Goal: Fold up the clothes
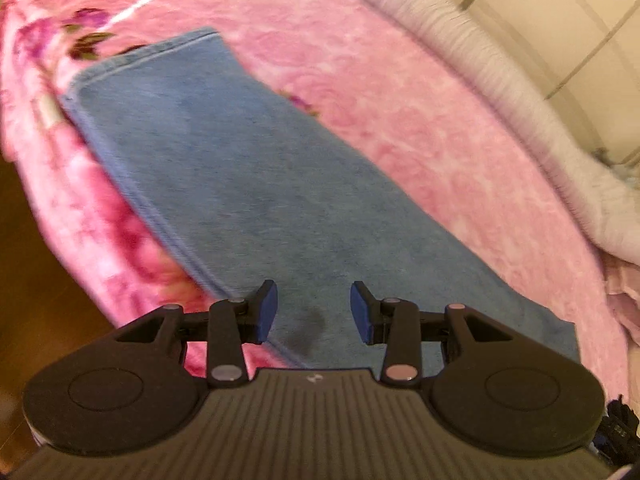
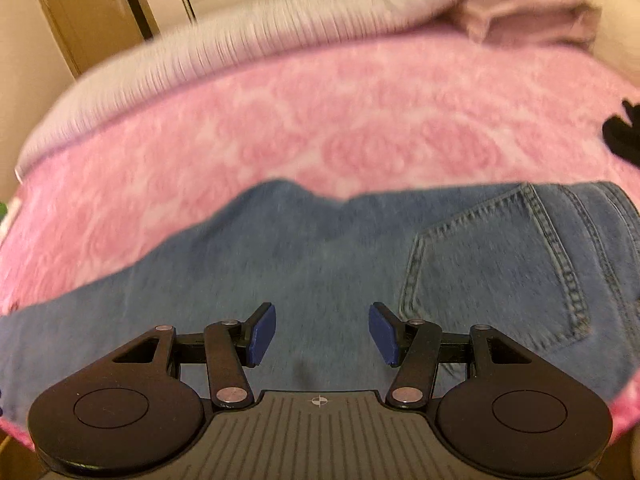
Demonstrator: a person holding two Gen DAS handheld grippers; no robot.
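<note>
Jeans: a pair of faded blue denim jeans (image 1: 240,184) is laid out flat and long on the bed. The hem end is far off in the left wrist view; the back pocket (image 2: 500,264), with its doubled stitching, shows in the right wrist view.
Bed cover: a fuzzy pink blanket with a floral pattern (image 1: 400,112) is under the jeans, and it shows on both long sides of the denim.
Far edge: a pale grey ribbed blanket (image 2: 224,48) is bunched along the far side of the bed, well apart from the jeans.
Left hand-held gripper (image 1: 314,312): jaws apart with blue pads and nothing between them, sitting over the near end of the denim, close to its edge. Can't tell if it touches the cloth.
Right hand-held gripper (image 2: 322,334): jaws spread wide and empty, over the denim just left of the pocket.
Sharpness: both views are pretty smeared, so fine detail is a wash.
</note>
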